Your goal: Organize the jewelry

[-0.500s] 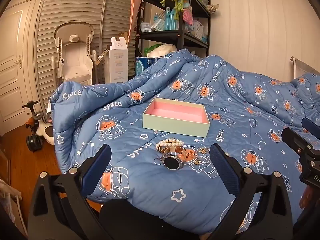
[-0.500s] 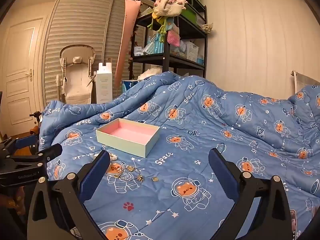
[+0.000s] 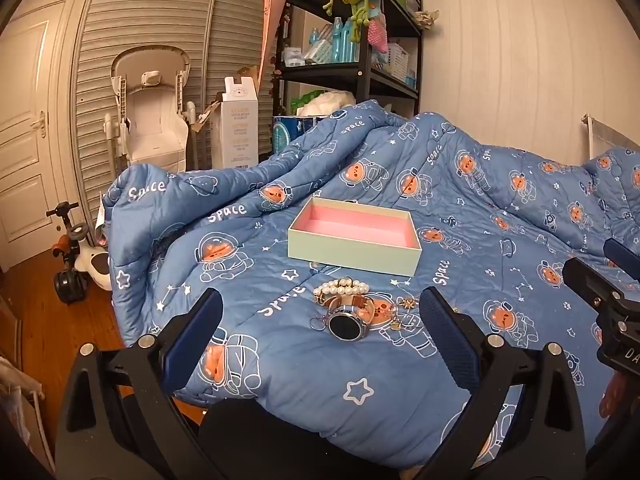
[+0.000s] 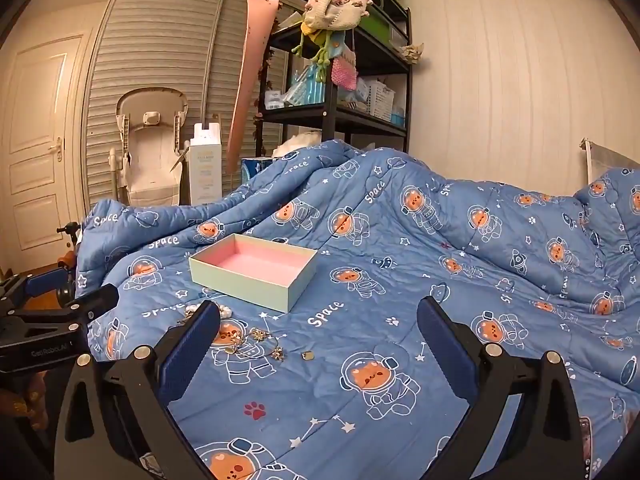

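Observation:
A pale green box [image 3: 354, 255] with a pink inside lies open on the blue quilt [image 3: 320, 380]. In front of it is a small heap of jewelry: a pearl bracelet [image 3: 341, 289], a round dark-faced watch [image 3: 346, 326] and gold chains [image 3: 404, 314]. My left gripper [image 3: 320, 312] hovers just short of the heap, open, nothing between its pads. In the right wrist view the box [image 4: 252, 280] sits left of centre, with gold chains [image 4: 260, 342] and a small gold piece [image 4: 307, 355] ahead of my right gripper [image 4: 318, 320], which is open and holds nothing.
A black shelf unit [image 3: 360, 52] with bottles and hanging knitted toys stands behind the bed. A white folded high chair [image 3: 154, 120], a tall carton [image 3: 239, 124] and a child's trike [image 3: 76, 264] stand on the wooden floor at the left. The quilt bunches up behind the box.

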`<state>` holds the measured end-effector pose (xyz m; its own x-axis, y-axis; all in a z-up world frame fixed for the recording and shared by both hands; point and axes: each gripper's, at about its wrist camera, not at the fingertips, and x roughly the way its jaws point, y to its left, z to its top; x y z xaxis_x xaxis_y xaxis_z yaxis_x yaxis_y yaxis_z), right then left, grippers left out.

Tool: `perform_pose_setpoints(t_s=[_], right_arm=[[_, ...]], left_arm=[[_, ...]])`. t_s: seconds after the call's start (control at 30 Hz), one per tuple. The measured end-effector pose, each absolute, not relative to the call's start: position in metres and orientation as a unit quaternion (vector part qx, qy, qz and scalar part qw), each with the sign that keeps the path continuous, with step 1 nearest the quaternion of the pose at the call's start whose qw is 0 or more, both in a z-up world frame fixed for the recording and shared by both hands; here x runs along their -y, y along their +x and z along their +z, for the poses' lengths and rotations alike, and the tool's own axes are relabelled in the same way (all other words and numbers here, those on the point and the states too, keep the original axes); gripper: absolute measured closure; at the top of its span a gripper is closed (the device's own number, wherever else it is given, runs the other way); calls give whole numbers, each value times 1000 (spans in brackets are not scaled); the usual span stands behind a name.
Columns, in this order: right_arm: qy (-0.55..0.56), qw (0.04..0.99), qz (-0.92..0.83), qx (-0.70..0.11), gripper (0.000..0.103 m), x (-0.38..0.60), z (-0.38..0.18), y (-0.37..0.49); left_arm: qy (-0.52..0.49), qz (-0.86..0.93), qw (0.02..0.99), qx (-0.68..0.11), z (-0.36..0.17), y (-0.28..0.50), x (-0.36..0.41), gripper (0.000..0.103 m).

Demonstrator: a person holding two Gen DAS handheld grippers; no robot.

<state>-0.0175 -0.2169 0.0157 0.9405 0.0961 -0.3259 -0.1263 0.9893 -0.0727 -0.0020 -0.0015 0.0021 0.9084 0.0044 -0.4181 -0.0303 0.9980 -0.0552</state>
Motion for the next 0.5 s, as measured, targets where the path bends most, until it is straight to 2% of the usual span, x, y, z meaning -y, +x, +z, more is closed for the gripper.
perform_pose_setpoints(t_s=[0.5], right_arm=[[-47,984,49,-164,7,216,19,-19]], left_arm=[[-29,6,976,-215,-1,-3,3,6]])
